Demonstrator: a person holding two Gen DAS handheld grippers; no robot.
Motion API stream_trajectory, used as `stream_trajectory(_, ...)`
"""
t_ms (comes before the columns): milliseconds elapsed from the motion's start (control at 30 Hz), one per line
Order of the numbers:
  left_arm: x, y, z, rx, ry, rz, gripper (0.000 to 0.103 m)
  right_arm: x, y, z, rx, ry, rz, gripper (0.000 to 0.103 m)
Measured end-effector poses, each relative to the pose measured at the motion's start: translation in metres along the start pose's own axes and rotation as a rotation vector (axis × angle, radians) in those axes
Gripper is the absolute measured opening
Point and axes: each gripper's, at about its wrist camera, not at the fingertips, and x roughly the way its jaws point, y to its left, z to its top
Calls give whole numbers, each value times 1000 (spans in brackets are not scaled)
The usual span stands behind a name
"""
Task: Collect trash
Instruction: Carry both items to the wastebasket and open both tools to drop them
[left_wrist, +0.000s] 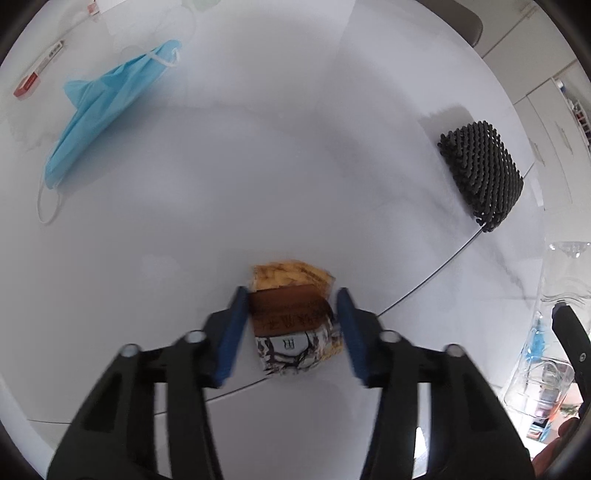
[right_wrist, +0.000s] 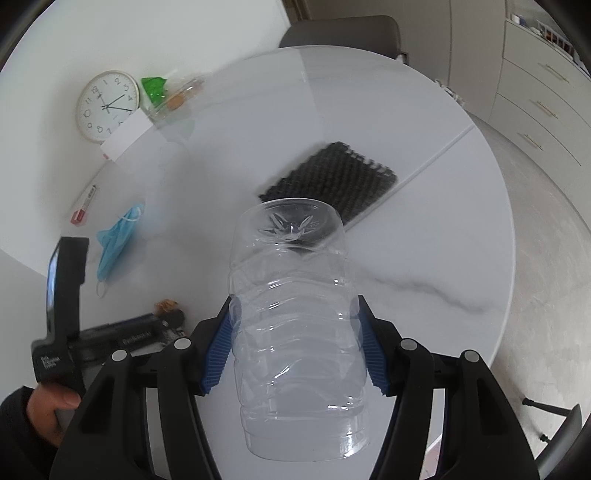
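While the left gripper (left_wrist: 291, 325) straddles a snack wrapper (left_wrist: 293, 317) unclamped, the right gripper (right_wrist: 295, 347) clamps a clear bottle (right_wrist: 295, 325) above open tabletop (right_wrist: 424, 229).

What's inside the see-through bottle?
Nothing shows inside the clear bottle, held in the right tongs; it looks empty. You see the table and black mat through it. Its neck end is out of view.
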Motion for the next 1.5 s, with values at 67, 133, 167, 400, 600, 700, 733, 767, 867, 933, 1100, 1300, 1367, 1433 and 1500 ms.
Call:
stream_trajectory(67, 0, 0, -3, 0, 2, -8, 38, 0, -3, -3, 6, 2, -5, 62)
stream_trajectory(133, 0, -1, -7, 8, 2, -10, 36, 0, -6, -5, 8, 3, -7, 62)
stream_trajectory(167, -1, 0, -8, 14, 2, -8, 35, -2, -7, -7, 10, 1, -8, 62)
stream_trajectory(400, -34, -15, -24, 158, -97, 45, 34, -20, -4, -21, 5, -33, -24, 62)
stream_trajectory(600, -67, -56, -54, 313, -174, 21, 34, -53, -4, -51, 25, -75, -61, 62)
stream_trajectory(700, -75, -78, -67, 401, -184, -22, 34, -72, -11, -80, 55, -87, -95, 62)
stream_trajectory(733, -79, -85, -77, 431, -183, -40, 34, -81, -16, -94, 74, -88, -111, 62)
stream_trajectory(767, -81, -95, -86, 468, -180, -62, 34, -86, -20, -104, 89, -88, -124, 62)
stream_trajectory(867, -80, -120, -110, 574, -150, -133, 34, -103, -39, -145, 157, -69, -175, 62)
stream_trajectory(933, -78, -142, -131, 641, -121, -175, 34, -109, -57, -176, 210, -42, -219, 62)
stream_trajectory(1100, -72, -189, -178, 801, -58, -244, 34, -101, -103, -245, 335, 42, -290, 62)
stream_trajectory(1300, -62, -225, -221, 958, -3, -263, 34, -58, -148, -299, 435, 154, -295, 73)
stream_trajectory(1367, -55, -237, -234, 1003, 27, -260, 34, -55, -160, -310, 473, 175, -320, 85)
stream_trajectory(1433, -50, -246, -247, 1045, 52, -254, 34, -65, -169, -320, 516, 161, -329, 90)
stream_trajectory(1500, -47, -252, -258, 1076, 69, -249, 34, -77, -176, -327, 555, 135, -335, 96)
